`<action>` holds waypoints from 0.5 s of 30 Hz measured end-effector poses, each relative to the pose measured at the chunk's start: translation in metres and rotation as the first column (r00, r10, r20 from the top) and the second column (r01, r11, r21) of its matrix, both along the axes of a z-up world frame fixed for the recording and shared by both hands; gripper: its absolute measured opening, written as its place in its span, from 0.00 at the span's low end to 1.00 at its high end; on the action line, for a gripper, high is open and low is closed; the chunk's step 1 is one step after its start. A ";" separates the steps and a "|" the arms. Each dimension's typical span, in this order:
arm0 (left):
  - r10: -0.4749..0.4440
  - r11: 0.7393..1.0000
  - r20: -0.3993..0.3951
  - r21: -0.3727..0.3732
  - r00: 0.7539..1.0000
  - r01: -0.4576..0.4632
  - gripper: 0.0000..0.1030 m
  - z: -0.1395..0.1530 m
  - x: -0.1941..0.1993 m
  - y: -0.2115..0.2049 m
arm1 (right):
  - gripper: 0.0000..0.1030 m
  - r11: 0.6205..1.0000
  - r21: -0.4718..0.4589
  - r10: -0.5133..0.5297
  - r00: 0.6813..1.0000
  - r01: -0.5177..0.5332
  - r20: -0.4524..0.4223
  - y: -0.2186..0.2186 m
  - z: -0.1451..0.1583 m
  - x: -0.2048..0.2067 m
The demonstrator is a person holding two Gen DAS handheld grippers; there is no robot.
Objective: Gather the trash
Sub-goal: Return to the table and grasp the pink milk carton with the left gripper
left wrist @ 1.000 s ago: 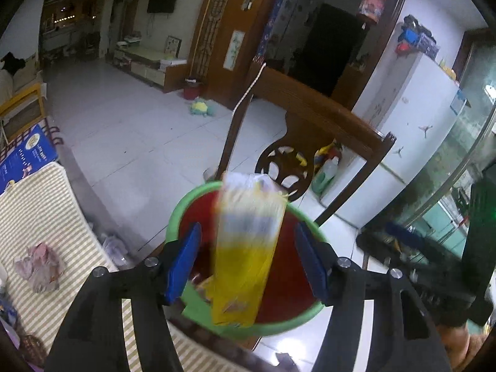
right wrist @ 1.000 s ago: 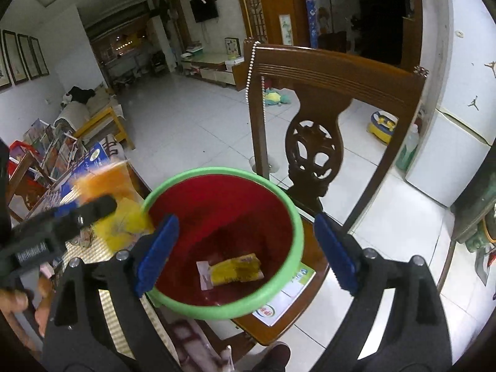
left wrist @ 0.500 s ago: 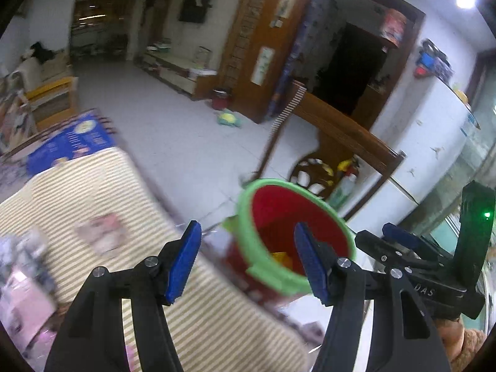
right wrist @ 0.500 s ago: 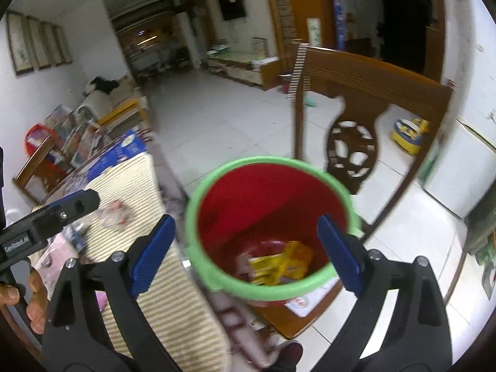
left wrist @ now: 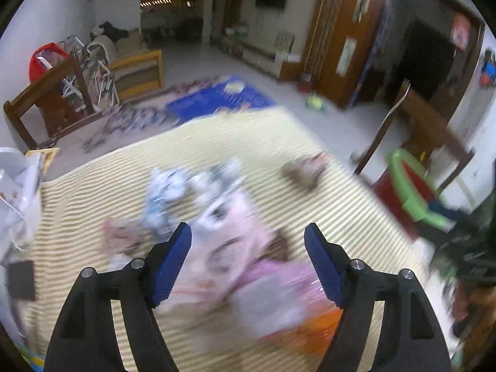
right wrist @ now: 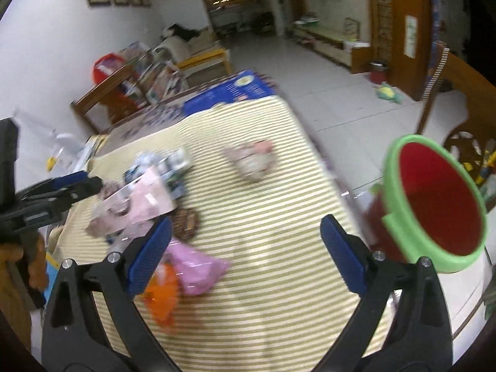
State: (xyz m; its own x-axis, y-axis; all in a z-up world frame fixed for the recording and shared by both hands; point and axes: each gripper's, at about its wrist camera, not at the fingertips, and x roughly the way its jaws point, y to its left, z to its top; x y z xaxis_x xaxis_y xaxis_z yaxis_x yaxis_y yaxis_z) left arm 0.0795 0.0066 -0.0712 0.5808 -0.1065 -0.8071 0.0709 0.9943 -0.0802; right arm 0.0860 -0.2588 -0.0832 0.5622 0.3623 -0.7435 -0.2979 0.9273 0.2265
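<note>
Over the striped tablecloth [right wrist: 263, 248] both tools hung with nothing in them. The left gripper [left wrist: 248, 260] had its blue pads spread wide above a pale pink wrapper [left wrist: 229, 248], and the right gripper [right wrist: 245, 248] was spread just as wide over bare cloth, pinching nothing at all. Trash lay scattered across the table: that pink wrapper, a brighter pink bag [right wrist: 195, 266] touching an orange packet [right wrist: 162, 291], a small brown woven piece [right wrist: 186, 223], a blue-and-white crumple [left wrist: 167, 192], and one wad [right wrist: 252, 161] lying apart toward the far edge. The red bin with the green rim [right wrist: 434, 201] sat off the table's right edge, near the wooden chair [right wrist: 458, 99].

The danger, as I judged it: those wrappers overlapped, so a closing pinch could catch two at once or only a loose corner, and the film could slip free before reaching the bin. A hurried sweep could also nudge light pieces off the table.

Plenty was hard to read. The left wrist view was heavily smeared, so wrapper prints and edges could not be made out. The bin's contents were hidden from this angle, and its base was cut off behind the table edge.
</note>
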 end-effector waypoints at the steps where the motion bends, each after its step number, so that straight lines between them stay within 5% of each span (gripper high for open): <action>1: -0.012 1.000 -0.025 0.018 1.000 0.012 0.70 -0.006 0.003 0.007 | 0.92 1.000 -0.003 0.015 1.000 -0.015 -0.006 0.010 -0.001 -0.002; 7: -0.143 0.990 -0.169 -0.009 0.975 0.143 0.73 -0.041 0.028 0.026 | 0.94 0.999 -0.038 0.013 1.000 -0.013 -0.010 0.030 -0.001 -0.003; 15: -0.239 0.971 -0.264 -0.090 0.934 0.223 0.78 -0.078 0.067 0.014 | 0.94 0.994 -0.066 -0.085 0.995 0.082 -0.044 0.023 -0.012 0.014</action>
State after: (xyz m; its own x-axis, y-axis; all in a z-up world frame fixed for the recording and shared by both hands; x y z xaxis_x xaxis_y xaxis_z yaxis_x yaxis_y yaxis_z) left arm 0.1469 0.0205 -0.1488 0.2948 -0.2628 -0.9187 0.2654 0.9461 -0.1855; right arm 0.0995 -0.2353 -0.0949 0.5528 0.2664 -0.7896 -0.2098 0.9615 0.1775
